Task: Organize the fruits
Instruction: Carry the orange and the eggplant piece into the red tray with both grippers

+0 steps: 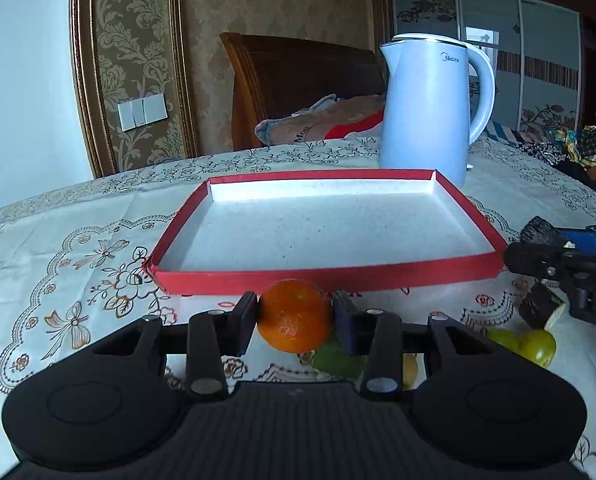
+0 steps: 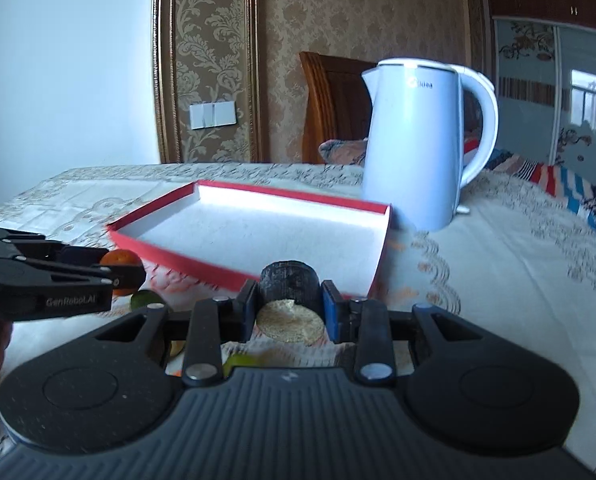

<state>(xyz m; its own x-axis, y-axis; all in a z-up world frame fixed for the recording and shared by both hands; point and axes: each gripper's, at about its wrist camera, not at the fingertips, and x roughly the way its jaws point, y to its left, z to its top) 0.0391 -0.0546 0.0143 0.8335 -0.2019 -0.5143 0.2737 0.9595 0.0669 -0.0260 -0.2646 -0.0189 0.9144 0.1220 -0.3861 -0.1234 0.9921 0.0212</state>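
While the left gripper (image 1: 294, 317) pinched an orange (image 1: 292, 316) just before the red tray's (image 1: 325, 272) near wall, green fruit (image 1: 535, 346) lay on the tabletop (image 1: 78, 248) underneath, partly hidden by the gripper body. Right gripper (image 2: 289, 307) clamped a dark-skinned cut piece (image 2: 289, 286) with a pale grainy face; what fruit it was could not be made out. White kettle (image 1: 429, 104) stood behind the tray. Right side of the right wrist view was blurred.
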